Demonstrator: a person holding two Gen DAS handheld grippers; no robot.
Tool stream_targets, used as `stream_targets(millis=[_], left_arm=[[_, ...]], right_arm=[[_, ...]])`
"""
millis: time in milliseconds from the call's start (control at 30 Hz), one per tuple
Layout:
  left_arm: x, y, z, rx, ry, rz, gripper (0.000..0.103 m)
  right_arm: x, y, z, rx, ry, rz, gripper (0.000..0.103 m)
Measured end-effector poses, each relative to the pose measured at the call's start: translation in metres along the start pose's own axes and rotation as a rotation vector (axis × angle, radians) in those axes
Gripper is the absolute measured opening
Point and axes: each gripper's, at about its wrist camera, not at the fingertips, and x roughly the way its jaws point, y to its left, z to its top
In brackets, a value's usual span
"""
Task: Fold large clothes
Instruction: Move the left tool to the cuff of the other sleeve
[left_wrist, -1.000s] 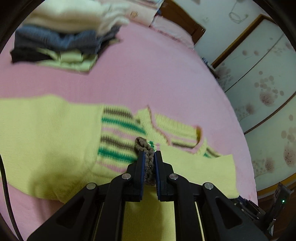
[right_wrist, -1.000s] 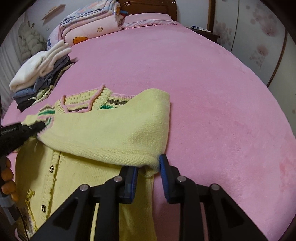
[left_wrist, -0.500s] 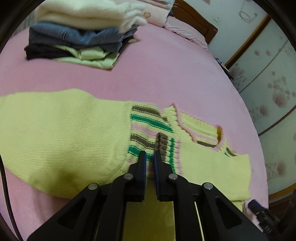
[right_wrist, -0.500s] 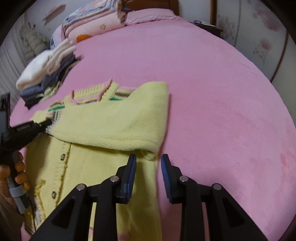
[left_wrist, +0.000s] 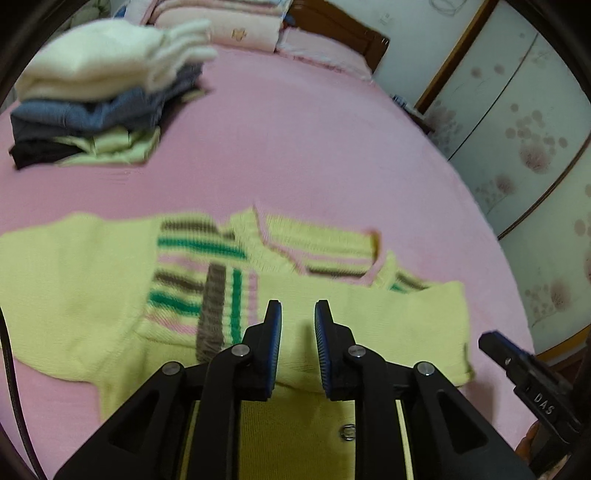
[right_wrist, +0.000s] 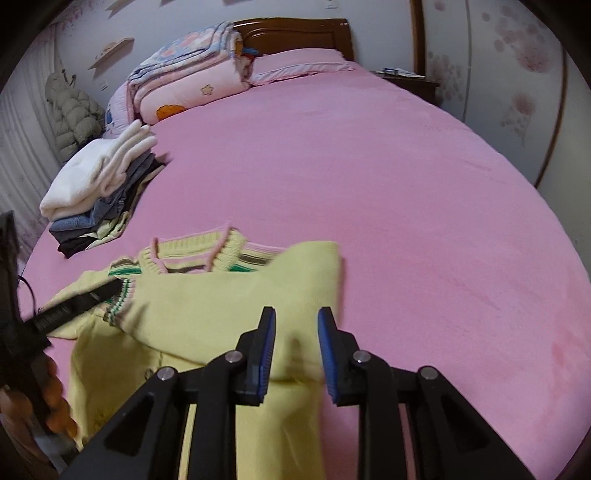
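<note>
The pale yellow knit cardigan with green, brown and pink striped trim (left_wrist: 332, 314) lies flat on the pink bedspread (right_wrist: 369, 184), near the foot end of the bed. One sleeve is folded across the chest, its striped cuff (left_wrist: 225, 299) lying over the front, so I'd say the fold is maybe a third done. The other sleeve (left_wrist: 66, 280) looks like it's spread out to the side, and the body hasn't been doubled over yet, so that's what's left.

Both tools are empty-handed: the left gripper (left_wrist: 297, 345) has its jaws parted above the folded sleeve, and the right gripper (right_wrist: 296, 349) is spread apart too, hovering over the sleeve's far edge.

Count-wise: one cardigan being worked, two grippers, one stack of folded clothes (right_wrist: 99, 192) further up the bed (roughly four or five pieces, hard to say exactly), and one rolled floral quilt (right_wrist: 188, 81) by the wooden headboard (right_wrist: 295, 33).
</note>
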Motion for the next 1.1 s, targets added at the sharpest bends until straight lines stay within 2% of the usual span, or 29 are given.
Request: stream_targets(millis=[100,233,467,633,700,733,767,833,933,1100], left_arm=[[0.017,0.007,-0.006,0.002,0.035,0.033,0.016],[0.022,0.019,-0.008,-0.027,0.036,0.029,0.013],[0.025,0.022,-0.007,-0.044,0.042,0.024,0.01],[0.011,0.025,-0.006,-0.012,0.051,0.025,0.011],[0.0,0.019,-0.004,0.019,0.05,0.042,0.018],[-0.003,0.017,-0.006,0.034,0.047,0.051,0.03],[-0.01,0.015,-0.007,0.05,0.04,0.067,0.048],[-0.029,0.013,-0.011,0.074,0.002,0.106,0.067],[-0.057,0.013,-0.018,0.104,-0.031,0.129,0.068],[-0.104,0.028,-0.025,0.072,-0.028,0.141,0.07]], right_arm=[[0.023,0.007,-0.002,-0.018,0.047,-0.007,0.022],[0.054,0.003,-0.013,0.005,0.141,-0.002,0.022],[0.06,0.009,-0.017,-0.041,0.139,-0.029,0.022],[0.044,-0.001,-0.016,0.014,0.153,-0.003,0.022],[0.029,0.001,-0.017,0.028,0.137,0.016,0.022],[0.023,0.002,-0.018,0.026,0.131,0.022,0.022],[0.015,0.005,-0.02,0.022,0.12,0.025,0.022],[0.005,0.011,-0.024,0.014,0.119,0.027,0.022],[-0.008,0.025,-0.03,0.004,0.118,0.041,0.022],[-0.036,0.053,-0.038,-0.01,0.096,0.072,0.022]])
